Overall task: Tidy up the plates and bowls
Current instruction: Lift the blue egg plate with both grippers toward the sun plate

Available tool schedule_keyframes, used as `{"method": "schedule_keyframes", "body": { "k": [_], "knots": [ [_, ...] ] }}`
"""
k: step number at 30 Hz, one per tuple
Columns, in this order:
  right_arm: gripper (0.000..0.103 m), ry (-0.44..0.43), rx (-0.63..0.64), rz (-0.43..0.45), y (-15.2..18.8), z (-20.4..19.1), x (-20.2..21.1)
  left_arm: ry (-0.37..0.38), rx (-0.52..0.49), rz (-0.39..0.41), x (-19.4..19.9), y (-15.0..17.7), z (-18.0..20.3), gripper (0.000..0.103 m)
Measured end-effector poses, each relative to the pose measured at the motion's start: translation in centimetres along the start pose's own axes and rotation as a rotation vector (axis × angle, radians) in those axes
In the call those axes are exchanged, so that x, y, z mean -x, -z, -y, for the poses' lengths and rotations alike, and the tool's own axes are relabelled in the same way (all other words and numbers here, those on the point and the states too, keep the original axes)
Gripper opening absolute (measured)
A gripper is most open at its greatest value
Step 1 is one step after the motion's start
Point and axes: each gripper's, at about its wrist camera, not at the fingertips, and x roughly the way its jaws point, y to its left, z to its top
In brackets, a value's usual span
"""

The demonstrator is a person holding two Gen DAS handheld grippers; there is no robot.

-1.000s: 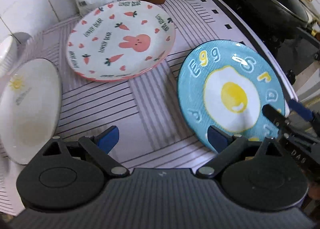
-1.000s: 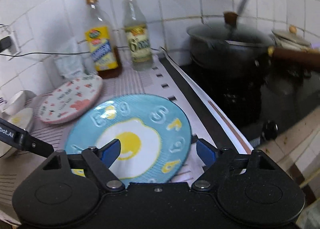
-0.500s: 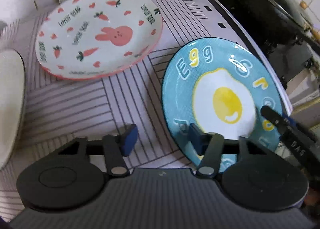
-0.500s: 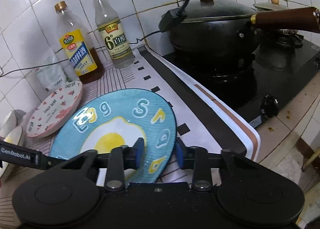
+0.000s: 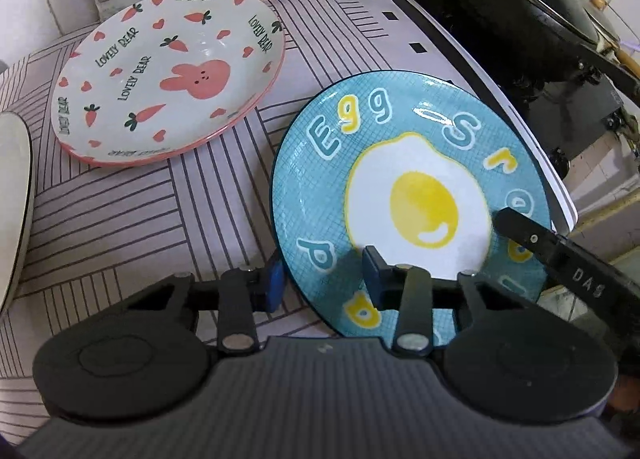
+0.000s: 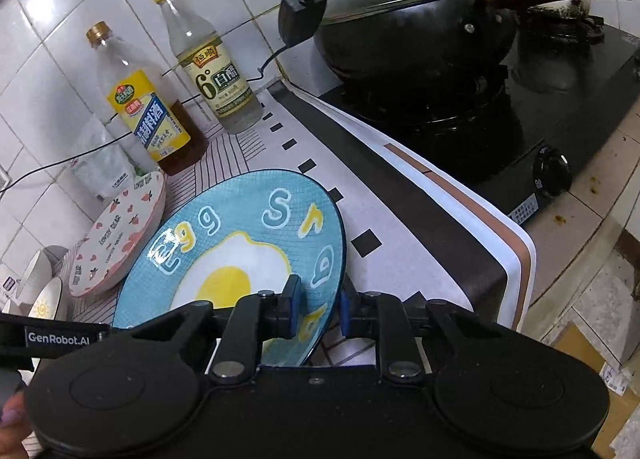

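Gripping blue plate (image 6: 240,251) rim, both sides

The left wrist view looks steeply down along its own hand-held gripper (image 5: 324,279) from close above the tabletop (image 5: 120,219), facing the tiled wall, with the blue egg plate (image 5: 408,163) just ahead. The right wrist view sits equally close behind its hand-held gripper (image 6: 318,309), tilted less steeply, taking in wall, bottles and stove (image 6: 560,107). Both views share the blue egg plate (image 6: 240,243), the pink rabbit plate (image 5: 172,75) and the wok (image 6: 408,31).
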Motion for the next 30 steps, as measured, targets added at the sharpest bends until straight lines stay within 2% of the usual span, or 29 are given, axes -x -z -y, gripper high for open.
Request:
{"method": "schedule_keyframes", "body": {
  "k": [2, 4, 8, 12, 17, 23, 27, 30],
  "knots": [
    [0.021, -0.003, -0.005, -0.038, -0.5, -0.1, 0.1, -0.007, -0.032, 0.005, 0.6, 0.1, -0.1, 0.036],
    [0.022, -0.021, 0.053, -0.058, -0.6, -0.9, 0.6, -0.004, -0.052, 0.025, 1.5, 0.3, -0.4, 0.036],
    [0.022, -0.063, 0.095, -0.086, -0.4, -1.9, 1.4, -0.002, -0.035, -0.001, 2.6, 1.2, -1.7, 0.036],
    [0.022, -0.087, 0.165, -0.087, 0.2, -3.5, 2.3, 0.027, 0.048, -0.045, 3.7, 2.6, -3.9, 0.036],
    [0.022, -0.119, 0.219, -0.104, 0.9, -5.8, 3.5, 0.031, 0.108, -0.045, 6.3, 4.6, -6.4, 0.036],
    [0.022, -0.208, 0.276, -0.110, 1.5, -9.3, 4.4, 0.008, 0.185, -0.009, 10.0, 6.6, -9.8, 0.036],
    [0.022, -0.281, 0.327, -0.117, 1.3, -12.1, 4.7, -0.008, 0.260, -0.041, 12.4, 7.1, -12.4, 0.036],
    [0.022, -0.350, 0.356, -0.139, 1.0, -13.9, 4.4, -0.040, 0.276, -0.029, 14.0, 7.4, -13.7, 0.036]
  ]
}}
